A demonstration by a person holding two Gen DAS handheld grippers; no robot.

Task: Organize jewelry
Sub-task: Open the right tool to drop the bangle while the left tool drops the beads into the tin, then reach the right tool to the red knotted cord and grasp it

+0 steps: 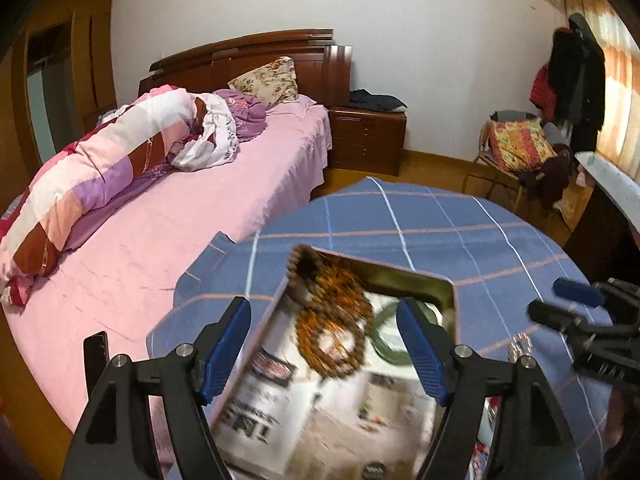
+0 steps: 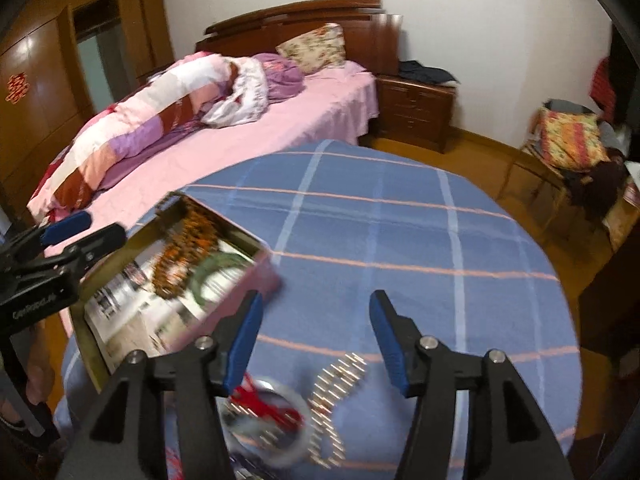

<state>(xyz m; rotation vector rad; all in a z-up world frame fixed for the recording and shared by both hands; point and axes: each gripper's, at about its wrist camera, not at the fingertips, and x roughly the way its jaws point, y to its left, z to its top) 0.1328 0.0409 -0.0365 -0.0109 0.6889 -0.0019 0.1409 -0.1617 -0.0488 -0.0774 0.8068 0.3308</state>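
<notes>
The left gripper (image 1: pixel 324 346), jaws spread and holding nothing, hangs over the open tin box (image 1: pixel 450 300) of wooden bead bracelets (image 1: pixel 332 332), while the right gripper (image 2: pixel 316 338), also parted and empty, is nearer the remaining pieces: a blurred, probably red-corded bangle (image 2: pixel 276 420) and a gold link bracelet (image 2: pixel 336 392) running away from it on the blue plaid cloth (image 2: pixel 400 220).
</notes>
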